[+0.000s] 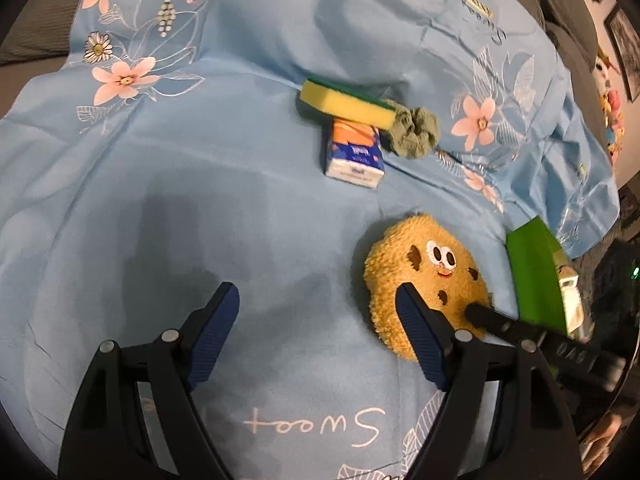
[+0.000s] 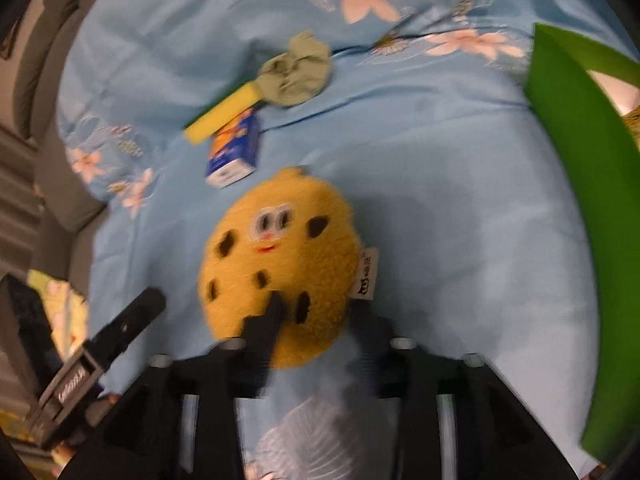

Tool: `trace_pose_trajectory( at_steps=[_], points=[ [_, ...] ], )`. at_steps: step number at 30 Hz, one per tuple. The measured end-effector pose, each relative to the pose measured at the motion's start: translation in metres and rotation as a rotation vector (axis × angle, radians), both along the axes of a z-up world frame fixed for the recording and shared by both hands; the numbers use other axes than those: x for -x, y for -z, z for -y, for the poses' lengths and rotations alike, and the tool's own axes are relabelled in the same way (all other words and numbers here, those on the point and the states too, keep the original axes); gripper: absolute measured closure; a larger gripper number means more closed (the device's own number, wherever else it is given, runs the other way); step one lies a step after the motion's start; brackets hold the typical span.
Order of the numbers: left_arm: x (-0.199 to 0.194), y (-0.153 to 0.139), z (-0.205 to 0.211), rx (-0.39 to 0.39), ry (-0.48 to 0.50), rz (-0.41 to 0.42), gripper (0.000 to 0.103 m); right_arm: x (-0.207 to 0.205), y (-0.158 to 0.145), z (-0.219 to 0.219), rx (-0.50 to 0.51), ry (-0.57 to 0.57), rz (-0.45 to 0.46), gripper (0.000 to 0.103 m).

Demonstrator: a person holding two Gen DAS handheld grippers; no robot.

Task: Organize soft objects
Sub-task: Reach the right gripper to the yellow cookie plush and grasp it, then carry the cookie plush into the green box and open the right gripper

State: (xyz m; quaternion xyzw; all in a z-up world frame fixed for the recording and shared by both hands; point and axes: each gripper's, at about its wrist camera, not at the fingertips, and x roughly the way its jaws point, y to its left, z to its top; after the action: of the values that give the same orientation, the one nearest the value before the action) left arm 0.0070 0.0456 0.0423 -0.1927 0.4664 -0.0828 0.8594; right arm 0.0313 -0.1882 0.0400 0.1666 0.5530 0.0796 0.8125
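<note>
A yellow cookie plush [image 1: 424,280] with a face lies on the blue floral sheet [image 1: 200,184]. In the right wrist view my right gripper [image 2: 316,312] is shut on the plush [image 2: 280,260], pinching its near edge. My left gripper [image 1: 320,312] is open and empty, just left of the plush. The right gripper's finger [image 1: 492,318] shows against the plush in the left wrist view. Farther off lie a yellow-green sponge [image 1: 346,105], a tissue pack [image 1: 354,152] and a green scrunchie [image 1: 416,130].
A green bin [image 2: 580,200] stands at the right, also in the left wrist view [image 1: 534,276]. The sponge [image 2: 220,114], tissue pack [image 2: 234,150] and scrunchie [image 2: 296,76] lie beyond the plush. The sheet's edge and grey bedding [image 1: 36,28] lie at far left.
</note>
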Motion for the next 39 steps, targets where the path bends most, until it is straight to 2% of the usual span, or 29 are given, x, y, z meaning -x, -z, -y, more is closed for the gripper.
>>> trace_pose_trajectory(
  at_steps=[2, 4, 9, 12, 13, 14, 16, 18, 19, 21, 24, 27, 30, 35, 39],
  points=[
    [-0.001, 0.002, 0.009, -0.002, 0.025, 0.001, 0.024, 0.002, -0.004, 0.010, 0.048, 0.046, 0.031, 0.034],
    [-0.002, 0.002, 0.019, 0.023, 0.071, 0.013, 0.025, 0.003, -0.012, 0.020, 0.053, 0.060, 0.066, 0.034],
    [-0.006, 0.004, 0.036, 0.087, 0.130, 0.022, 0.028, -0.004, -0.009, 0.030, -0.064, 0.060, 0.074, 0.034],
    [-0.011, 0.012, 0.049, 0.096, 0.164, -0.013, 0.051, -0.015, 0.004, 0.025, -0.122, 0.045, 0.028, 0.034],
    [-0.014, 0.016, 0.053, 0.097, 0.178, -0.025, 0.068, -0.018, 0.009, 0.021, -0.131, 0.047, 0.016, 0.034],
    [-0.015, 0.019, 0.057, 0.096, 0.188, -0.031, 0.074, -0.021, 0.013, 0.018, -0.139, 0.045, 0.001, 0.034],
    [-0.016, 0.021, 0.062, 0.081, 0.194, -0.028, 0.076, -0.025, 0.022, 0.012, -0.167, 0.033, -0.021, 0.037],
    [-0.016, 0.019, 0.067, 0.048, 0.205, -0.008, 0.078, -0.024, 0.021, 0.009, -0.150, 0.030, -0.004, 0.048],
    [-0.016, 0.017, 0.070, 0.034, 0.211, -0.001, 0.079, -0.024, 0.021, 0.007, -0.160, 0.029, -0.009, 0.050],
    [-0.017, 0.015, 0.074, -0.002, 0.208, 0.004, 0.080, -0.026, 0.024, 0.007, -0.182, 0.031, -0.022, 0.061],
    [-0.014, 0.007, 0.082, -0.026, 0.213, 0.015, 0.083, -0.026, 0.022, 0.008, -0.198, 0.020, -0.034, 0.066],
    [-0.008, -0.012, 0.100, -0.061, 0.243, 0.077, 0.084, -0.021, 0.006, 0.020, -0.242, 0.033, 0.012, 0.068],
    [-0.009, -0.032, 0.117, -0.037, 0.281, 0.132, 0.084, -0.014, -0.017, 0.041, -0.240, 0.085, 0.090, 0.068],
    [-0.014, -0.068, 0.161, -0.045, 0.368, 0.242, 0.084, 0.003, -0.057, 0.086, -0.220, 0.190, 0.229, 0.068],
    [-0.020, -0.089, 0.199, -0.014, 0.442, 0.306, 0.084, 0.011, -0.074, 0.121, -0.193, 0.296, 0.298, 0.068]
  ],
)
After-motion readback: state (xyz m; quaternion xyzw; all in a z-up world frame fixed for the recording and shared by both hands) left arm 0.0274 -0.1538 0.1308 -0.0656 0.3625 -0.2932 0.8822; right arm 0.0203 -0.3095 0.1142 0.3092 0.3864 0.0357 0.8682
